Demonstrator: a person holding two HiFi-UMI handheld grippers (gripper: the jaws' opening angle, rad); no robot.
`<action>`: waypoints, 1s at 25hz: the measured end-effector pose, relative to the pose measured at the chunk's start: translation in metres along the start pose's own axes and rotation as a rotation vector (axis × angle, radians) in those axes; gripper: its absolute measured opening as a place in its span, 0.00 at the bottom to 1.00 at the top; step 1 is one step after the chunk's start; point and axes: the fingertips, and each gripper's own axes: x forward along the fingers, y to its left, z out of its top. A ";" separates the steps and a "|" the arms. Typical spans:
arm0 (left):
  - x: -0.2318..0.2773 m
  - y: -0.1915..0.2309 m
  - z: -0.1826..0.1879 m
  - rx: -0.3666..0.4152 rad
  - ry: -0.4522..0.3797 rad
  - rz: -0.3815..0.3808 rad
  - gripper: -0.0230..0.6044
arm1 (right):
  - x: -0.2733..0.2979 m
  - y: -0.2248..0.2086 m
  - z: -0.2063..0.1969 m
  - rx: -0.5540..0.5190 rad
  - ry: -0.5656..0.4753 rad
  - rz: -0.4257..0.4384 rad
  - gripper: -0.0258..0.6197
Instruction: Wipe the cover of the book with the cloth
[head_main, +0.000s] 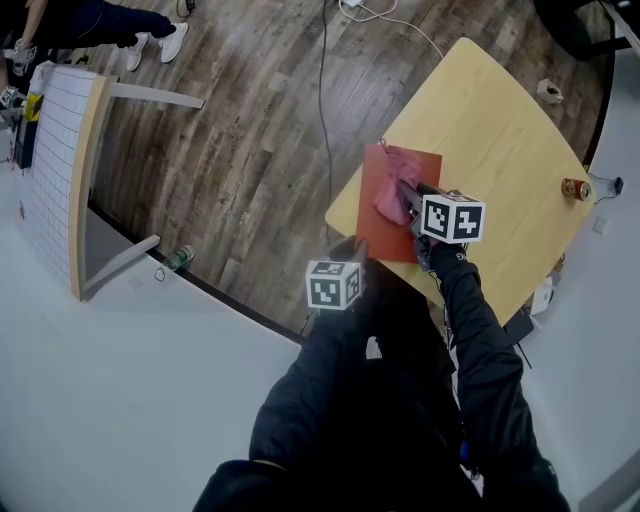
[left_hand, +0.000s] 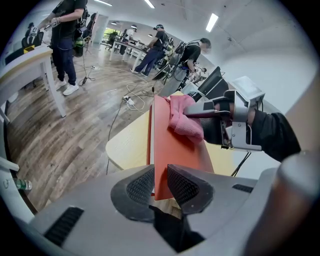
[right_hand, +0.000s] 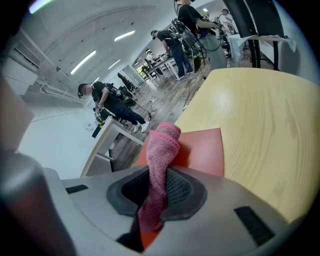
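Left claw (left_hand: 161, 176) clamps book (left_hand: 175, 150), right claw (right_hand: 157, 187) pinches cloth (right_hand: 162, 145)

Red book lies at the corner of the yellow bench (head_main: 500, 120), its near edge between the left jaws. Pink cloth rests bunched on the cover.

No text or label can be read.

Brown plank floor (head_main: 250, 150) fills the head view's upper half, with a black cable (head_main: 325, 90) trailing at 12 o'clock. A pale yellow desk (head_main: 500, 130) sits at 2, a white table (head_main: 60, 170) at 9. Strip lights (left_hand: 212, 21) glow overhead.
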 end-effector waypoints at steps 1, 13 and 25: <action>0.000 0.000 0.000 0.001 0.000 0.001 0.19 | -0.002 -0.003 0.000 0.000 -0.001 -0.003 0.16; -0.001 0.000 0.000 0.005 0.002 0.012 0.19 | -0.022 -0.028 -0.002 0.013 -0.013 -0.033 0.16; -0.001 0.000 -0.001 0.008 -0.005 0.027 0.19 | -0.042 -0.055 -0.005 0.025 -0.028 -0.064 0.16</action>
